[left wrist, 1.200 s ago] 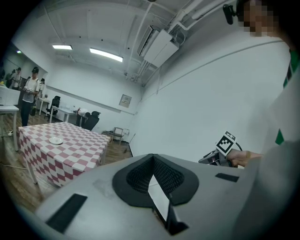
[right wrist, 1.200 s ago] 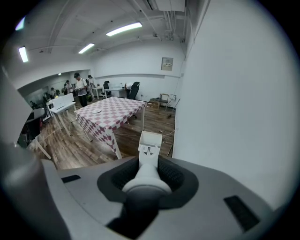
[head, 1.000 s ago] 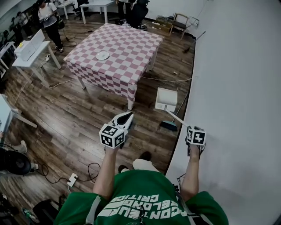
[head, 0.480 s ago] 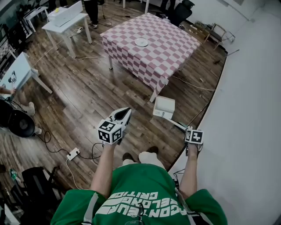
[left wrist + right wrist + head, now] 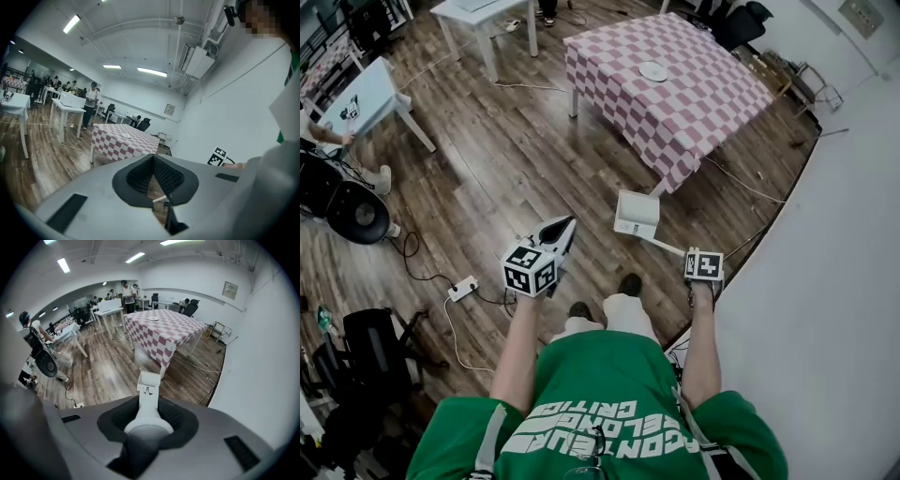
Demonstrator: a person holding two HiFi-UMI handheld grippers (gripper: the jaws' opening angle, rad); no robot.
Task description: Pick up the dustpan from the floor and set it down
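The white dustpan [image 5: 636, 214] hangs just above the wooden floor on its long white handle [image 5: 667, 247]. My right gripper [image 5: 697, 260] points steeply down and is shut on the top of that handle. In the right gripper view the handle [image 5: 148, 405] runs out between the jaws of the right gripper [image 5: 149, 417] to the pan [image 5: 148, 380] below. My left gripper [image 5: 559, 232] is held out over the floor to the left of the pan, its jaws shut to a point with nothing in them. In the left gripper view the left gripper [image 5: 153, 161] faces the room.
A table with a pink checked cloth [image 5: 703, 103] stands just beyond the dustpan, a white plate [image 5: 653, 71] on it. The white wall [image 5: 834, 281] runs along the right. A power strip [image 5: 462, 288] with cables, a black fan [image 5: 354, 212] and white tables [image 5: 366, 94] are at the left.
Both grippers have swung round and come lower, the dustpan carried along in the right one. The checked table has slid toward the upper right of the head view. The broom head is out of sight.
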